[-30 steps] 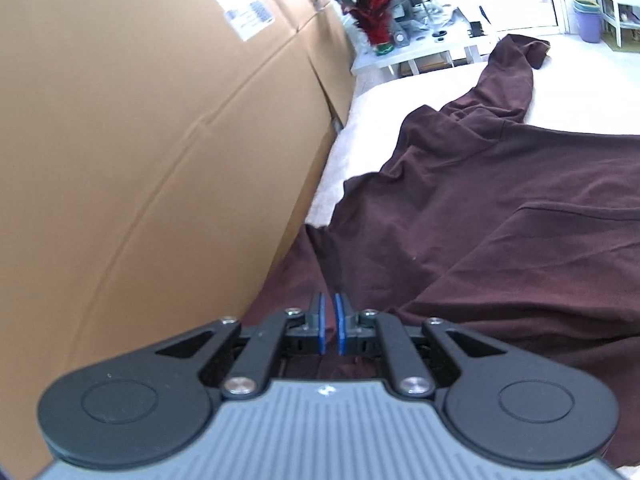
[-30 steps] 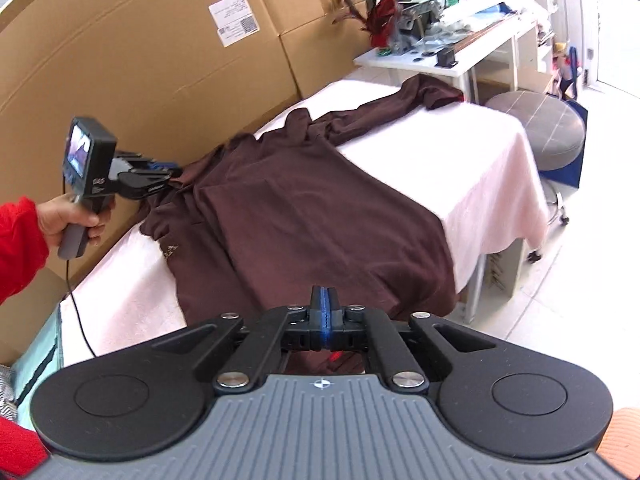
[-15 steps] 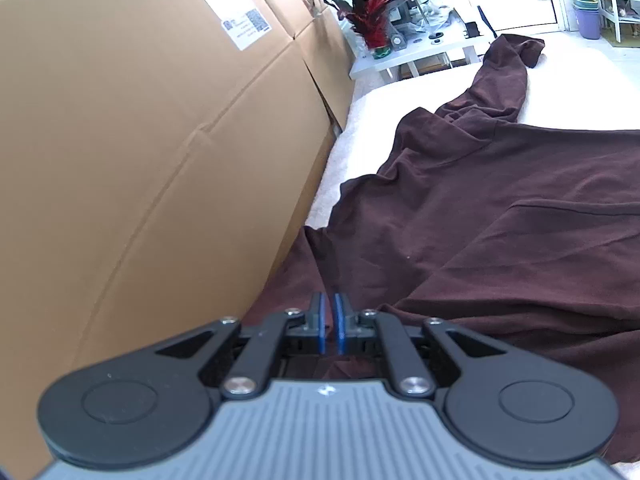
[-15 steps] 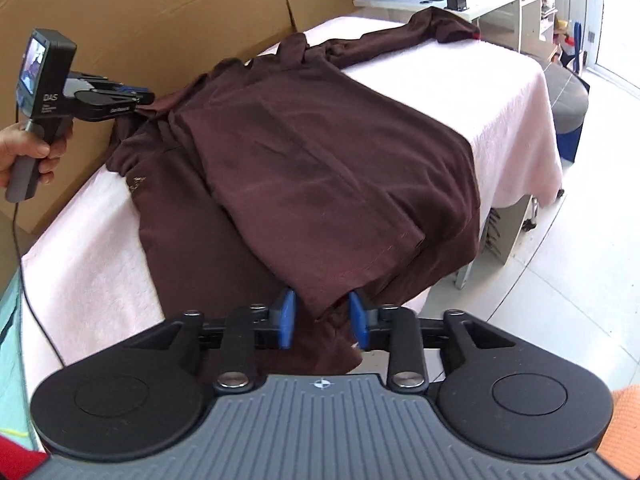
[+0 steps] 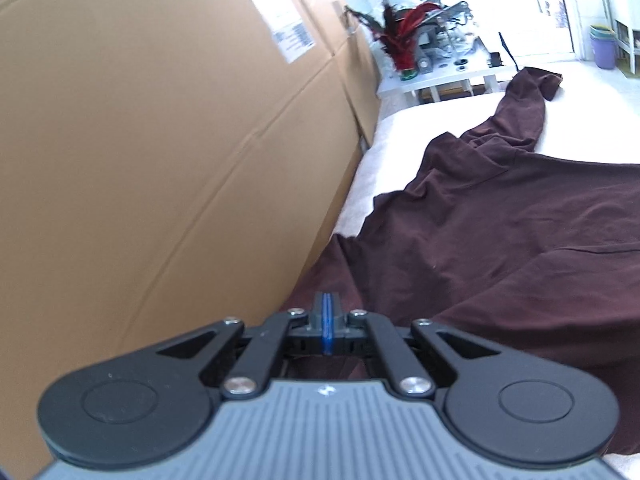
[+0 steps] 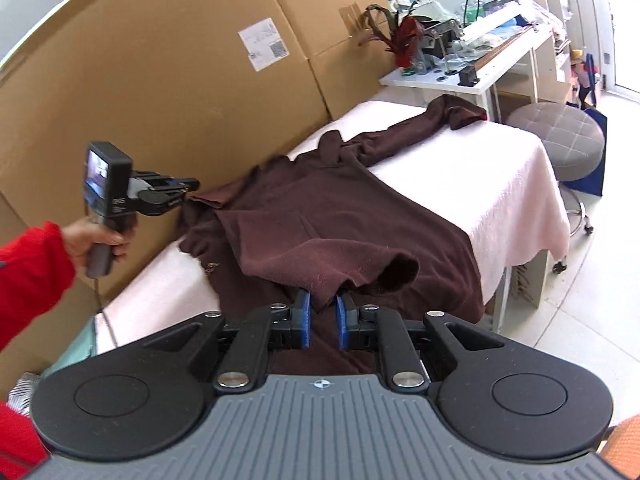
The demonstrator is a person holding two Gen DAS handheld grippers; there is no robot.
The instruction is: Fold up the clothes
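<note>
Nearest, the right tool (image 6: pixel 322 312) has a corner of the shirt (image 6: pixel 344 232) hanging between its blue pads; its jaws have just been closing, yet a gap shows on each side of the cloth, so they do not press it. That corner is lifted off the table (image 6: pixel 500 184), and a sleeve mouth gapes open at two o'clock from the pads. The dark maroon shirt lies spread over the pink-covered table, its hem hanging over the near edge and one long sleeve running away toward one o'clock, its cuff near the far end.

At nine o'clock in the right view, a hand (image 6: pixel 94 240) in a red sleeve (image 6: pixel 28 280) holds the left tool (image 6: pixel 188 186) by its grip. Its jaws are fully closed, blue pads together, on the shirt's edge at the box side; in the left view, the left tool (image 5: pixel 327 312) shows cloth running up to the pads.

Cardboard boxes (image 5: pixel 160 160) stand along the table's left side. Beyond the far end, at twelve o'clock, a white desk (image 6: pixel 460 76) carries red feathers (image 6: pixel 408 30) and clutter. A grey stool (image 6: pixel 560 136) stands at two o'clock, beside the table.
</note>
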